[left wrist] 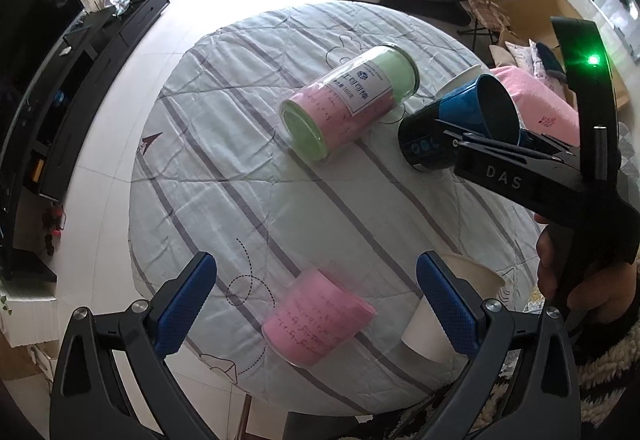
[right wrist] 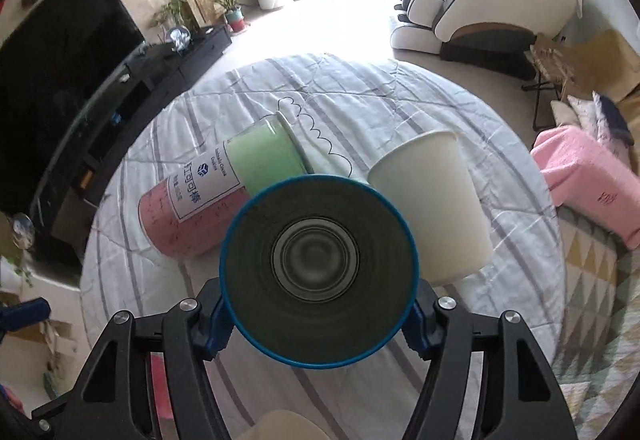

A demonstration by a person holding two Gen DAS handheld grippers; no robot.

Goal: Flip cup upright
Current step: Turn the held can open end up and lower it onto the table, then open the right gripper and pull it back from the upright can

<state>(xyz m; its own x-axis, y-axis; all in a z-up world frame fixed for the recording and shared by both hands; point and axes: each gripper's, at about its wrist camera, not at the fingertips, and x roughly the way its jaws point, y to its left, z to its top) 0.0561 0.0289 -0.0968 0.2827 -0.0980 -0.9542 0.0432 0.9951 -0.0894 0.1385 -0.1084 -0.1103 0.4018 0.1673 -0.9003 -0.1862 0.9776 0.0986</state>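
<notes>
The right gripper point(right wrist: 319, 314) is clamped on the blue cup point(right wrist: 319, 272), its blue pads pressing the cup's sides; the cup is tilted with its open mouth facing the right wrist camera, its dark base low over the striped tablecloth point(left wrist: 248, 175). Just beside the cup, on its far-left side, the glass jar point(left wrist: 349, 101) with pink and green contents lies on its side. Behind the cup stands a white paper cup point(right wrist: 434, 205), upside down. The left gripper point(left wrist: 316, 304) hovers with fingers spread wide and holds nothing; a pink cup point(left wrist: 318, 314) and another white paper cup point(left wrist: 448, 316) lie toppled below it, nearer the table edge than the blue cup.
</notes>
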